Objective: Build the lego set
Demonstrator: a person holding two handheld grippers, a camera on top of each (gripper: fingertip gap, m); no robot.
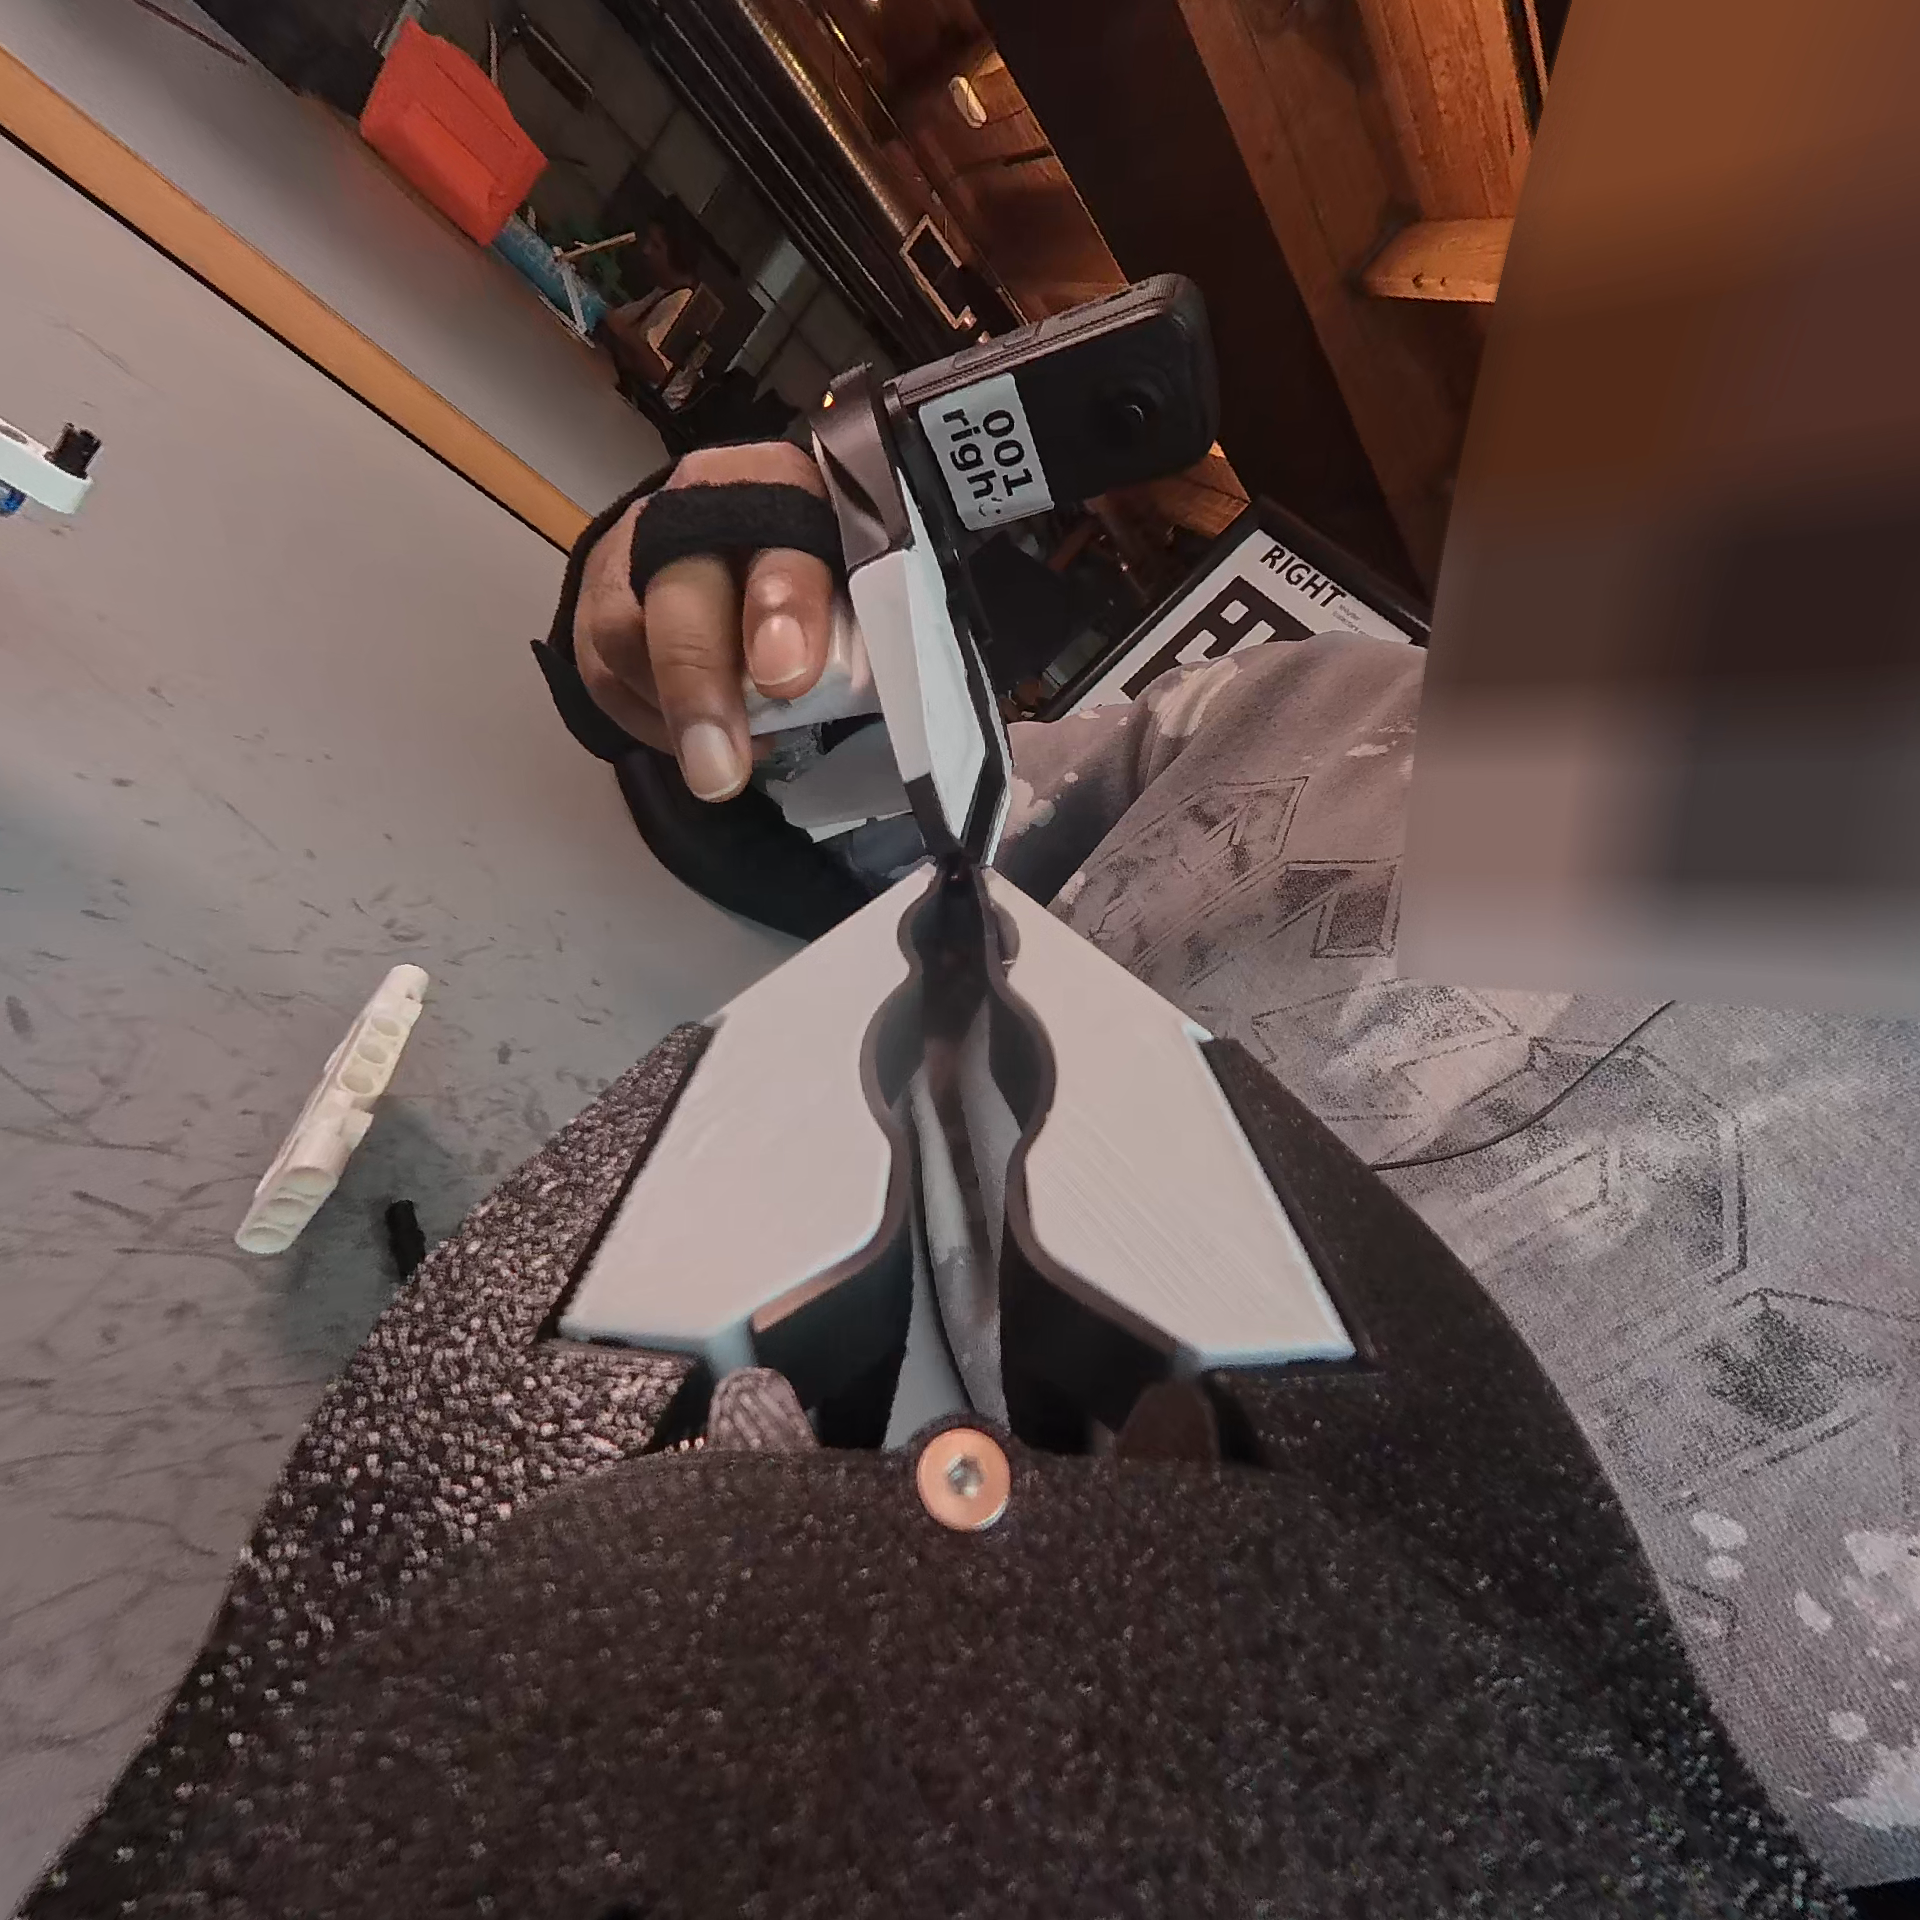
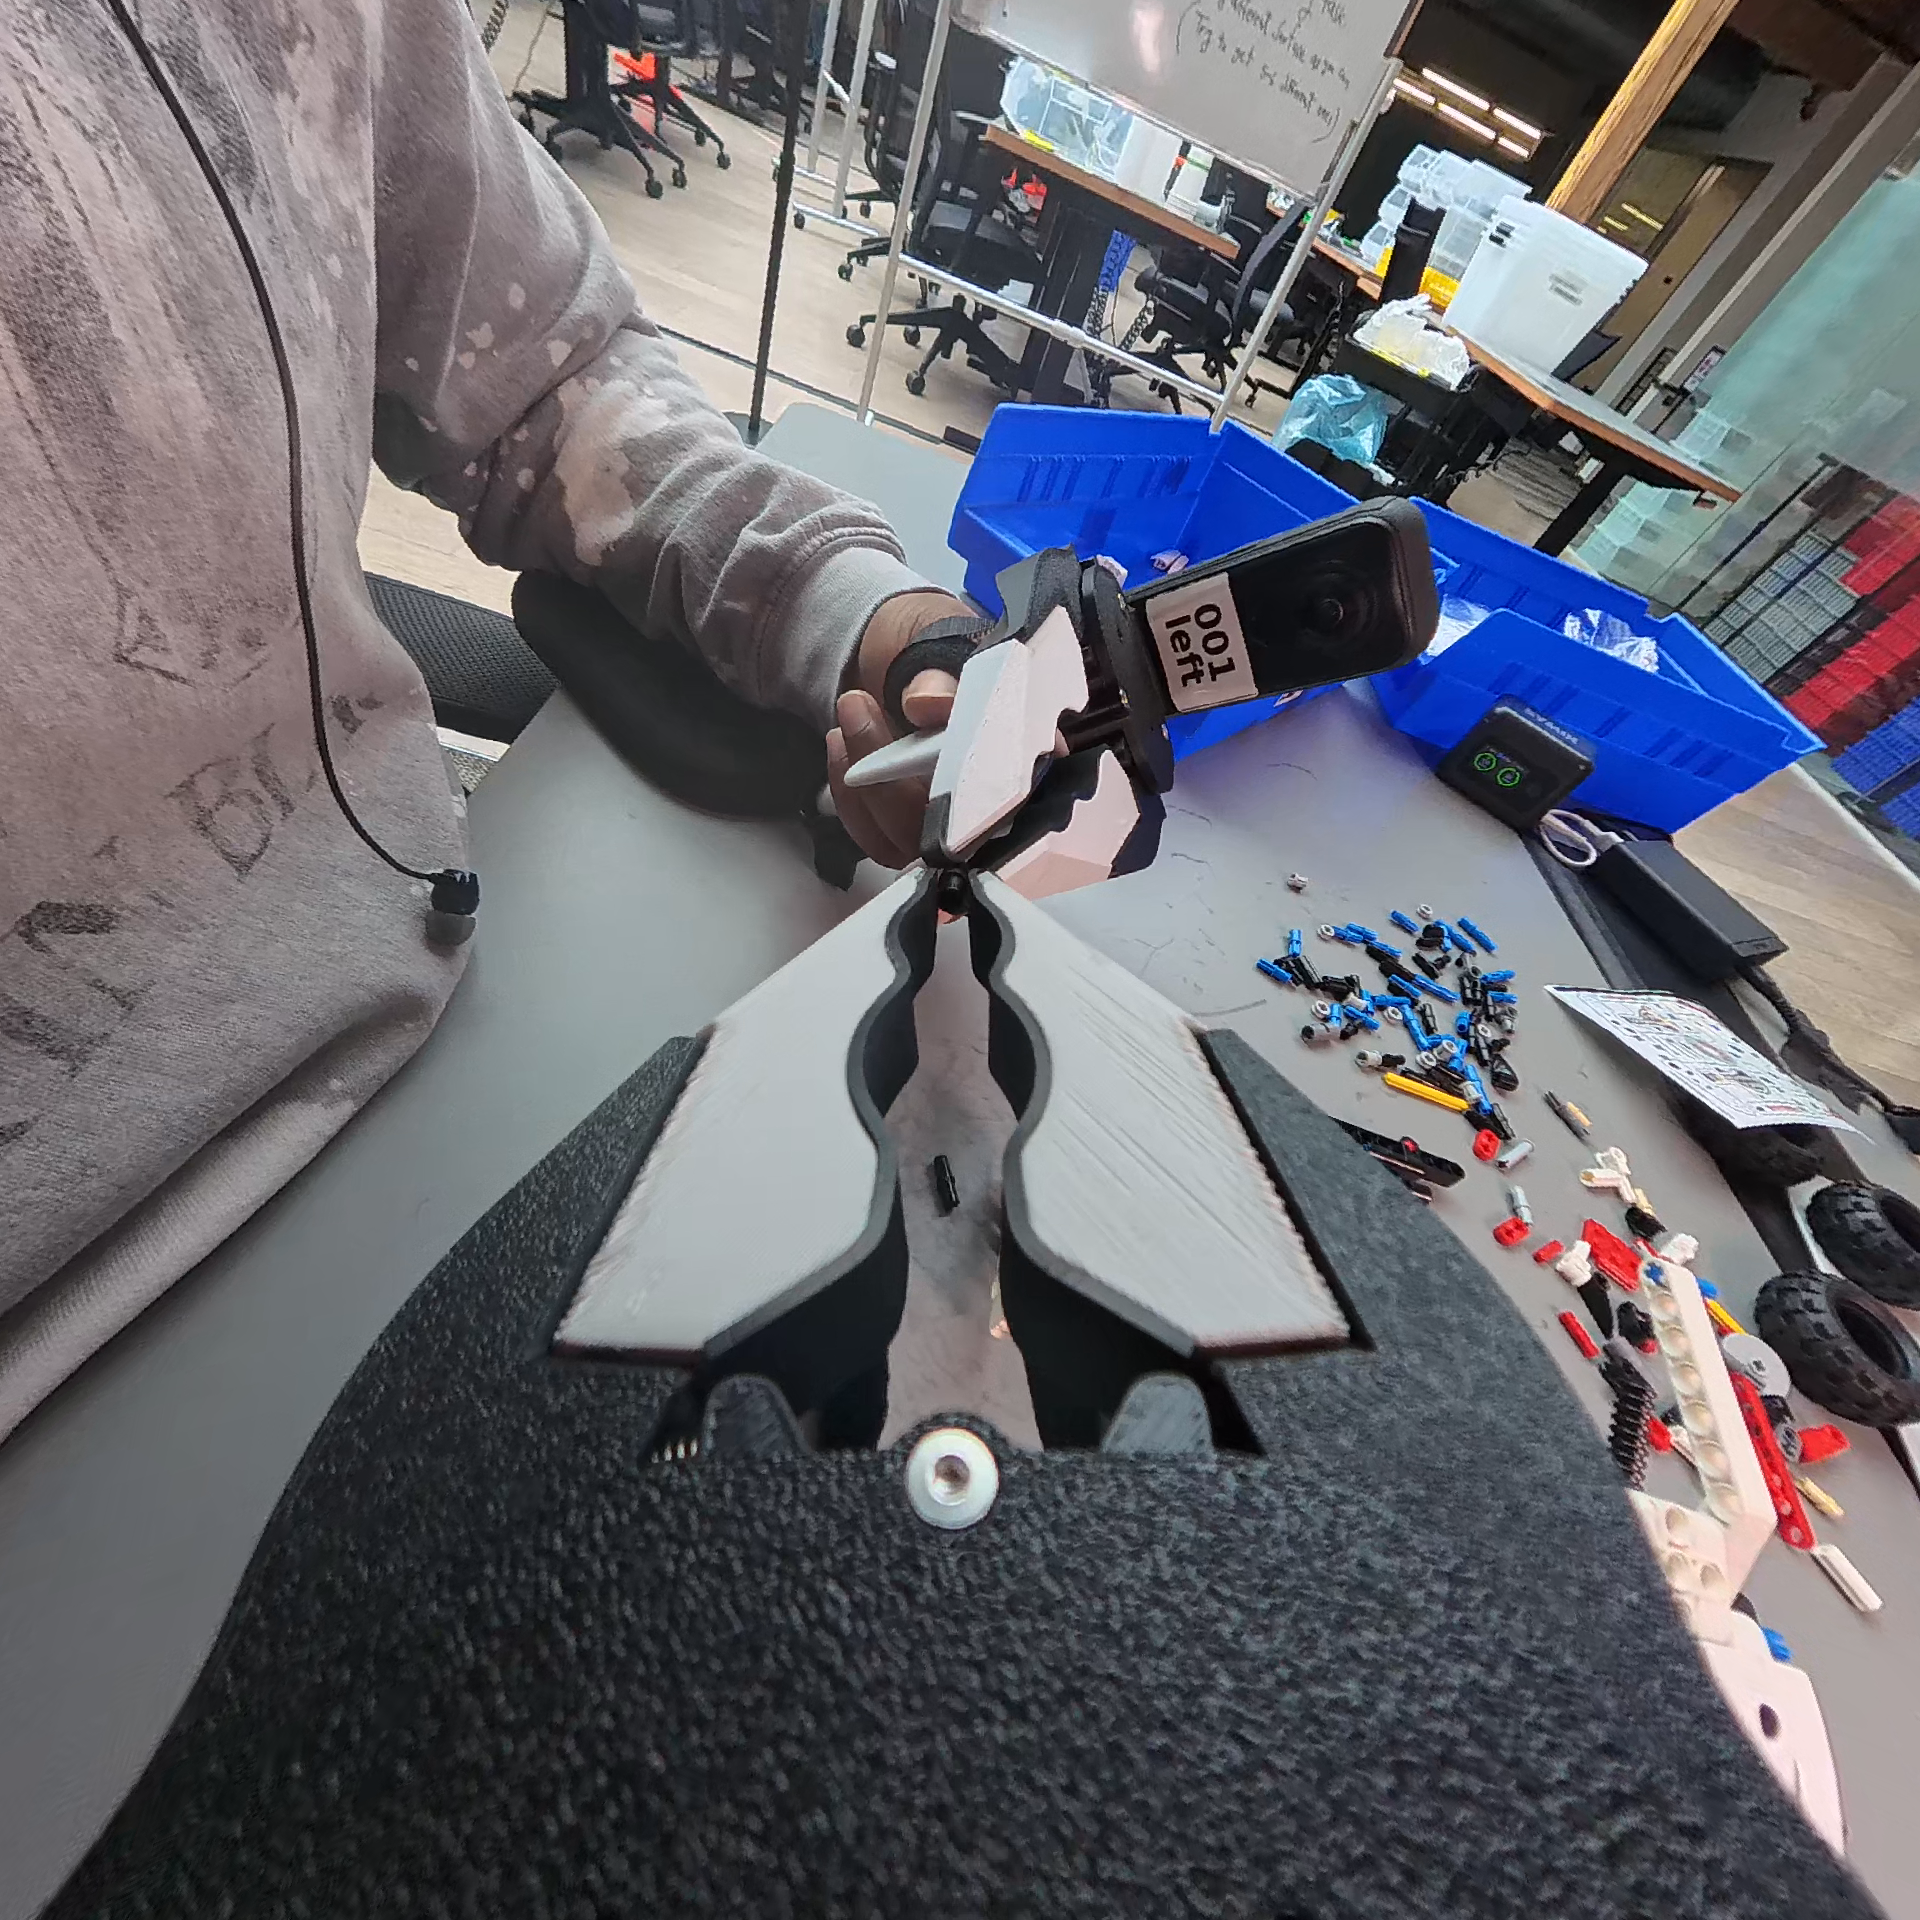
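Right wrist view, small black pin (image 2: pixel 950 891) pinched between right gripper (image 2: pixel 948 883) and left gripper (image 2: pixel 951 862) tips (both closed on it), blue bins (image 2: pixel 1455 665) contents unclear.

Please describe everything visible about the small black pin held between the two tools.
The small black pin is a short, dark, plastic-looking peg with a slightly wider collar. It is up in the air above the grey table. The tips of the right tool and the left tool meet on it from opposite sides.
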